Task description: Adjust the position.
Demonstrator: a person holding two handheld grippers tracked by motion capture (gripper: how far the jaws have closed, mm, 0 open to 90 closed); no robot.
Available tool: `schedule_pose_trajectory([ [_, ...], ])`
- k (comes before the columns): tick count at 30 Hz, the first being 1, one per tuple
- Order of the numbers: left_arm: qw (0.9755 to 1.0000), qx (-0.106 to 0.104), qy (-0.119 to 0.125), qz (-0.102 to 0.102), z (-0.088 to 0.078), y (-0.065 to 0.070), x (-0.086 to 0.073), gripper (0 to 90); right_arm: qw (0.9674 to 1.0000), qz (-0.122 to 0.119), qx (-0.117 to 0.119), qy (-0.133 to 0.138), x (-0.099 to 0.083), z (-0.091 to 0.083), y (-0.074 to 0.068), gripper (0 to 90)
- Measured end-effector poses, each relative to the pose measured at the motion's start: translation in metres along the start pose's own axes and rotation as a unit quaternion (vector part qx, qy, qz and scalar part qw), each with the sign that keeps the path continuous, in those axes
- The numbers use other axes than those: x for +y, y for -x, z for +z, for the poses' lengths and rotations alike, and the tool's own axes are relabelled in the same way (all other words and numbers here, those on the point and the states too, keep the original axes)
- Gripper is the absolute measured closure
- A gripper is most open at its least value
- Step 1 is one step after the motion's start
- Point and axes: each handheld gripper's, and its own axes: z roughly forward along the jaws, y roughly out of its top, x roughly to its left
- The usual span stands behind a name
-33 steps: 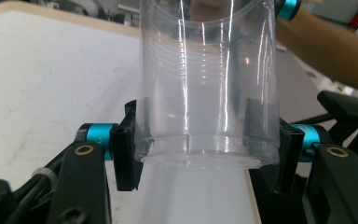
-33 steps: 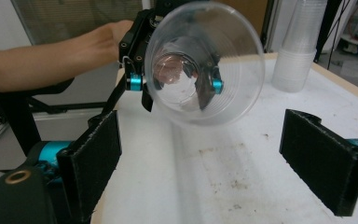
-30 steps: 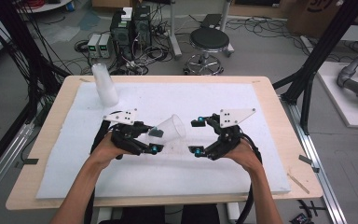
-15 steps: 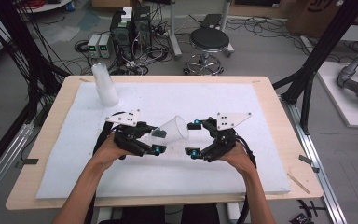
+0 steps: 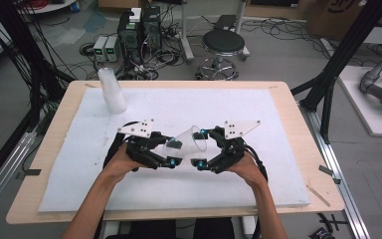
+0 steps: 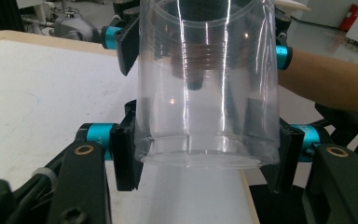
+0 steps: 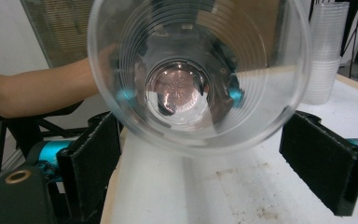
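A clear plastic cup [image 5: 189, 142] lies level above the white mat, its mouth turned to the right. My left gripper [image 5: 173, 153] is shut on the cup's base. In the left gripper view the black pads [image 6: 126, 156] press on both sides of the cup [image 6: 207, 93] near its bottom. My right gripper [image 5: 199, 148] faces it, open, with its jaws on either side of the rim. The right gripper view looks straight into the cup [image 7: 198, 74]; the pads [image 7: 93, 163] stand apart from its wall.
A stack of clear cups [image 5: 112, 89] stands upside down at the mat's far left corner and shows as a stack [image 7: 324, 51] in the right gripper view. The white mat [image 5: 258, 174] covers most of the wooden table [image 5: 308, 134]. A stool and cables lie beyond.
My right gripper has edged a little to the left, so its jaws now flank the cup's rim. The left gripper keeps its hold on the cup.
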Motion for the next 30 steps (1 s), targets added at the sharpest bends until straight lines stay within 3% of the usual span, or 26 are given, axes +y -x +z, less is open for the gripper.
schedule_pose_trajectory([
  [18, 0.9998, 0.0, 0.019, 0.007, 0.0081, 0.0006, -0.0091, 41.5, 0.9995, -0.003, 0.018, 0.025, 0.0035, 0.0103, 0.0011, 12.9],
  [30, 0.9998, -0.006, 0.013, 0.01, 0.0109, 0.0004, -0.01, 41.5, 0.9984, -0.005, 0.029, 0.048, 0.005, 0.0101, 0.0017, 16.6],
])
